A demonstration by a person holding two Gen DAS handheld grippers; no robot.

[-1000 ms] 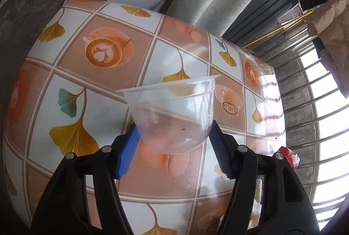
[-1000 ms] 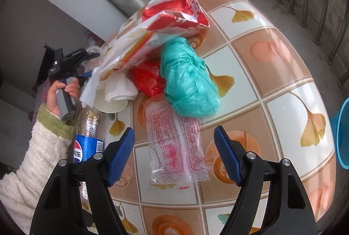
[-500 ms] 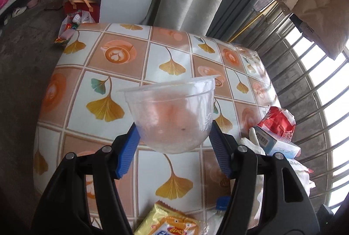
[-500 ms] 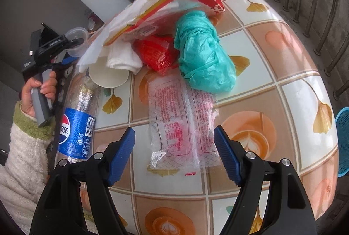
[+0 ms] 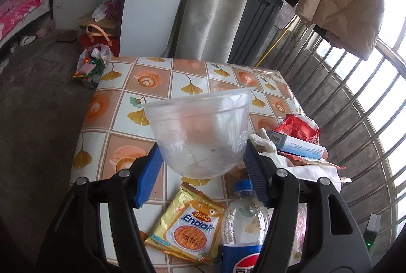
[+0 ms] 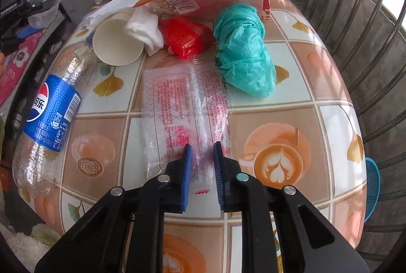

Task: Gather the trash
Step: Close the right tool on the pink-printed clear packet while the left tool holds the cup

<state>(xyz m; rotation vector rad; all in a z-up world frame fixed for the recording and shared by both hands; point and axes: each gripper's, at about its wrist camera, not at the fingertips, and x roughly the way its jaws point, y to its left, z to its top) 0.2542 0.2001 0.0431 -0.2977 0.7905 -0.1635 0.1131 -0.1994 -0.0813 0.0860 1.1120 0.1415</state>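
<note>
The left gripper [image 5: 200,161] is clenched on a clear plastic cup [image 5: 199,133], holding it upright above the tiled table [image 5: 157,85]. On the table below the cup lie a yellow noodle packet [image 5: 189,224] and a Pepsi bottle [image 5: 243,224]. The right gripper [image 6: 202,158] is closing its jaws over the near end of a clear printed wrapper [image 6: 186,115] lying flat on the table; the pads are not yet pressing it. Beyond the wrapper sit a green plastic bag [image 6: 244,54], a red packet [image 6: 186,38] and a paper cup [image 6: 116,43].

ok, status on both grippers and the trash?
Left gripper holds clear cup. Right gripper closing on clear wrapper. Nothing in the way.
</note>
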